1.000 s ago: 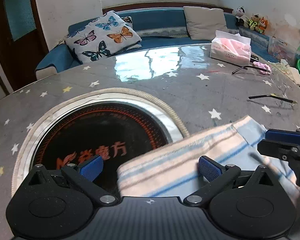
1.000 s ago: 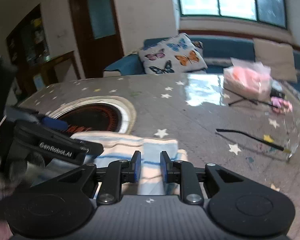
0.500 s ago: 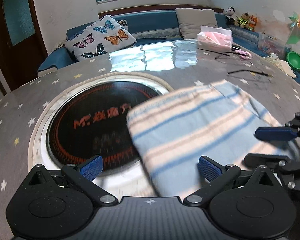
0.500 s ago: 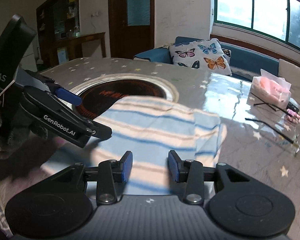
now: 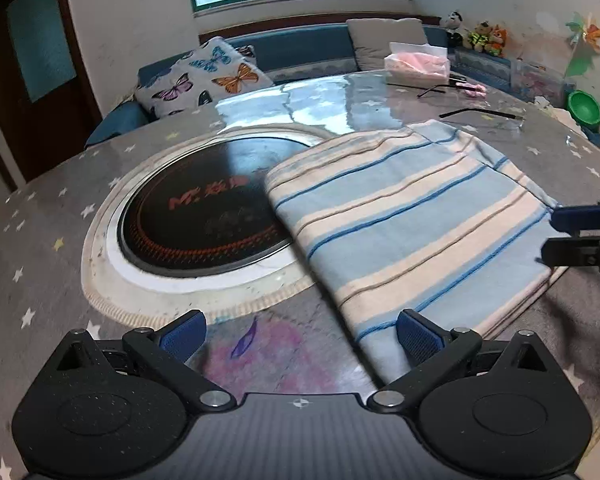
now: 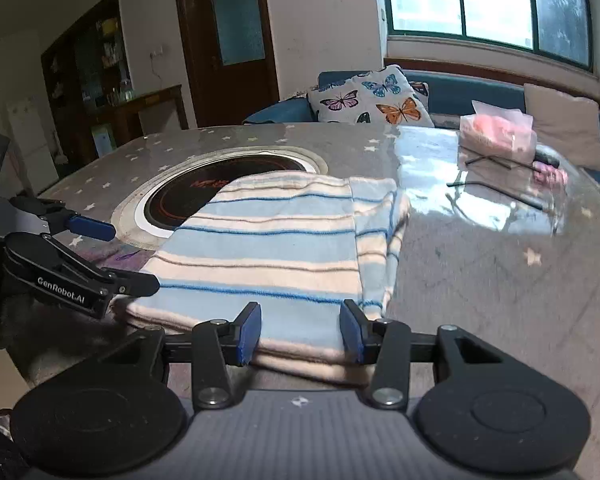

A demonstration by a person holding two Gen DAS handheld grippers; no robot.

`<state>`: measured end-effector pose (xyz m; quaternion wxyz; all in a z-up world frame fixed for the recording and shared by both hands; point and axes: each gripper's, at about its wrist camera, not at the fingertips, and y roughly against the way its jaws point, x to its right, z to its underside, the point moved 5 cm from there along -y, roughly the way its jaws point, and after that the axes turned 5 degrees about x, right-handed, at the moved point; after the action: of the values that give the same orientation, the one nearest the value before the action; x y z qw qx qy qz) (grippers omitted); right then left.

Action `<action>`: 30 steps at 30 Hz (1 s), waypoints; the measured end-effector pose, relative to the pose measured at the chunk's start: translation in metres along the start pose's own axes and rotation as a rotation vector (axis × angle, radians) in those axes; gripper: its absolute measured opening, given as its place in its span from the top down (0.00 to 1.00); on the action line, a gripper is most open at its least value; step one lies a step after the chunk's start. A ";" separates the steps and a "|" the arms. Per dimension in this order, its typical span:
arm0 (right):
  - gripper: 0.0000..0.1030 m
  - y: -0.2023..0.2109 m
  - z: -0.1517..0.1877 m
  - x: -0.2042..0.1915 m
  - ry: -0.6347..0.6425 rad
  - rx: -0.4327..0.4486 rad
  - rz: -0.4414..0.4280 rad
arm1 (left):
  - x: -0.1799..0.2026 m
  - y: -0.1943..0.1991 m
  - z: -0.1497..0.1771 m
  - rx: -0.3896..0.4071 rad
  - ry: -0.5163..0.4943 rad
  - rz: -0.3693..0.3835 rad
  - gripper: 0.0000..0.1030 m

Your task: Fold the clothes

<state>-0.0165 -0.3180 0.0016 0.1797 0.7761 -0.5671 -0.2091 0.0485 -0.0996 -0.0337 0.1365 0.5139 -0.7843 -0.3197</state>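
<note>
Striped shirt (image 5: 412, 216), folded, blue and cream, lies flat on the star-patterned tabletop (image 5: 40, 240), its far corner over the rim of the round black cooktop (image 5: 196, 216) set in the middle. Left hand-held gripper (image 5: 300, 332) wide apart, nothing gripped; its right pad sits at the shirt's near edge. Right hand-held gripper (image 6: 300, 330) jaws have just been opening, now partly spread with the shirt's near folded edge between the pads, not pinched. Tissue pack (image 6: 496, 132) and butterfly pillow (image 6: 368, 98) farther back.
</note>
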 end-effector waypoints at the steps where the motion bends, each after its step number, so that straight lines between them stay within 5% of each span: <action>1: 0.57 0.002 0.001 0.000 0.003 0.001 -0.003 | -0.002 0.003 0.000 0.003 0.001 -0.001 0.00; 12: 0.54 0.007 -0.003 0.002 -0.049 0.013 -0.018 | 0.012 0.035 0.024 0.001 -0.121 0.079 0.00; 19: 0.53 0.005 0.000 -0.001 -0.036 0.005 -0.011 | 0.006 0.025 0.024 -0.008 -0.087 0.007 0.00; 30: 0.52 0.010 -0.014 0.002 -0.055 0.017 -0.042 | -0.007 0.040 0.021 -0.001 -0.092 0.030 0.00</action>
<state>-0.0168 -0.3221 0.0180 0.1531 0.7833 -0.5571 -0.2293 0.0113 -0.0745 -0.0230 0.1055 0.4868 -0.7971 -0.3414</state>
